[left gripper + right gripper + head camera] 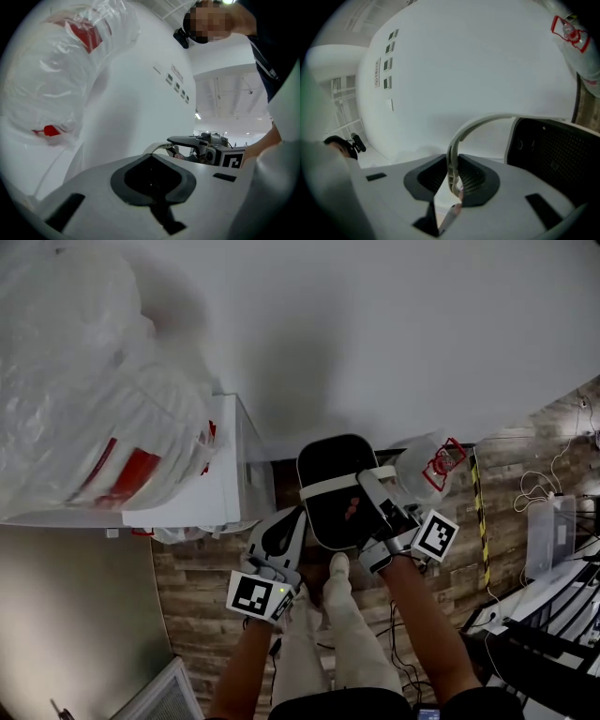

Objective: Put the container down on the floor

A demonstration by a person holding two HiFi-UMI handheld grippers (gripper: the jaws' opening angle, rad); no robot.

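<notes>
Pale trousers (342, 634) show at the bottom of the head view, and both forearms reach forward over them. The left gripper (286, 526) points level, its jaws are together with nothing between them, and it sits just beside the left side of the black container (328, 465); I cannot tell if it touches. The right gripper (370, 486) tips up a little and is clamped on the container's pale handle (323, 487). The container hangs in the air over the wooden floor (202, 596), close to the white wall (394, 334). I cannot tell what is inside it. A clear plastic bag (429, 463) with red print is just to its right. To the left, a white cabinet (211, 493) has big plastic bags (94, 399) piled on top
</notes>
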